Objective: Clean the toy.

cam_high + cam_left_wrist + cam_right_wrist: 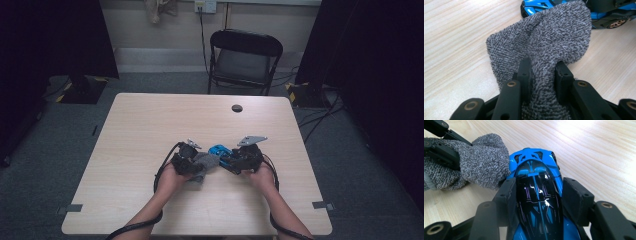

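A blue and black toy car [536, 187] sits between the jaws of my right gripper [537, 195], whose pads press on its two sides. In the high view the car [218, 150] lies near the table's middle, with the right gripper [235, 159] just to its right. My left gripper [543, 72] is shut on a bunched grey terry cloth [544, 37]. The cloth's free end rests against the car's side [534, 6]. The high view shows the cloth [204, 165] hanging from the left gripper [192, 162], close beside the car.
The light wooden table [150, 130] has a round cable hole [237, 108] near its far edge. A black folding chair [244, 60] stands beyond the table. Cables trail from both grippers toward the front edge.
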`<state>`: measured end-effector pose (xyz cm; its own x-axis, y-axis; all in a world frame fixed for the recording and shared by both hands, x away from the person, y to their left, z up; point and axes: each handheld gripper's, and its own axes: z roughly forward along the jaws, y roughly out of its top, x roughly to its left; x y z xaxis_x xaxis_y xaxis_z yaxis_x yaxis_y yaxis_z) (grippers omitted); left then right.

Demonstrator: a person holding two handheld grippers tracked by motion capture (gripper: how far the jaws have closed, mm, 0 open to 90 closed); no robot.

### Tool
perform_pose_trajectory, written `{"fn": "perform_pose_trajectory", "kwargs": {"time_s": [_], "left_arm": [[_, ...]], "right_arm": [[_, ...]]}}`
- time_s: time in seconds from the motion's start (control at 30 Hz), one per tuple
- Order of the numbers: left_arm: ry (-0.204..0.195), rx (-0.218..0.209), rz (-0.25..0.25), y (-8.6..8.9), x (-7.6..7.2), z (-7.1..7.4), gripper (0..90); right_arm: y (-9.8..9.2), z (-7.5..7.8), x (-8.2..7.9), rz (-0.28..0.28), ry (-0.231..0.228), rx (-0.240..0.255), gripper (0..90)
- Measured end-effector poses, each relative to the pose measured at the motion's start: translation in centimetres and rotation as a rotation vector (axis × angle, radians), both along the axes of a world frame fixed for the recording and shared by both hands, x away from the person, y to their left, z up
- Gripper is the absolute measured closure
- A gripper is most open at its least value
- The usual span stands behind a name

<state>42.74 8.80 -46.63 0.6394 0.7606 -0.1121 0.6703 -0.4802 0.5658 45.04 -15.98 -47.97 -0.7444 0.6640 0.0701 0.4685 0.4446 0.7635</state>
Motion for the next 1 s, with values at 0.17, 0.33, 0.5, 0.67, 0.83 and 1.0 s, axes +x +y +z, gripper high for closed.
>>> {"fn": "perform_pose_trajectory", "kwargs": {"time_s": [0.17, 0.33, 0.5, 0.67, 0.83, 1.0], "left_arm": [[-0.001, 0.001, 0.014, 0.4, 0.2, 0.0, 71.1], [-0.003, 0.008, 0.038, 1.1, 0.5, 0.0, 71.1], [-0.001, 0.000, 0.067, 1.9, 0.7, 0.0, 71.2], [-0.008, -0.005, 0.084, 2.6, 0.4, 0.2, 71.2], [-0.019, -0.005, 0.076, 3.2, -0.2, 0.7, 71.2], [-0.029, -0.017, 0.064, 3.3, -0.6, 1.5, 71.1]], "right_arm": [[0.0, 0.0, 0.0, 0.001, 0.002, -0.001, 45.9], [0.0, 0.0, 0.0, -0.001, -0.001, -0.001, 45.9], [0.0, 0.0, 0.0, 0.000, 0.000, -0.001, 45.9], [0.0, 0.0, 0.0, 0.000, 0.002, -0.004, 45.9], [0.0, 0.0, 0.0, -0.001, 0.003, -0.003, 45.9], [0.0, 0.0, 0.0, -0.001, 0.002, -0.002, 45.9]]}}
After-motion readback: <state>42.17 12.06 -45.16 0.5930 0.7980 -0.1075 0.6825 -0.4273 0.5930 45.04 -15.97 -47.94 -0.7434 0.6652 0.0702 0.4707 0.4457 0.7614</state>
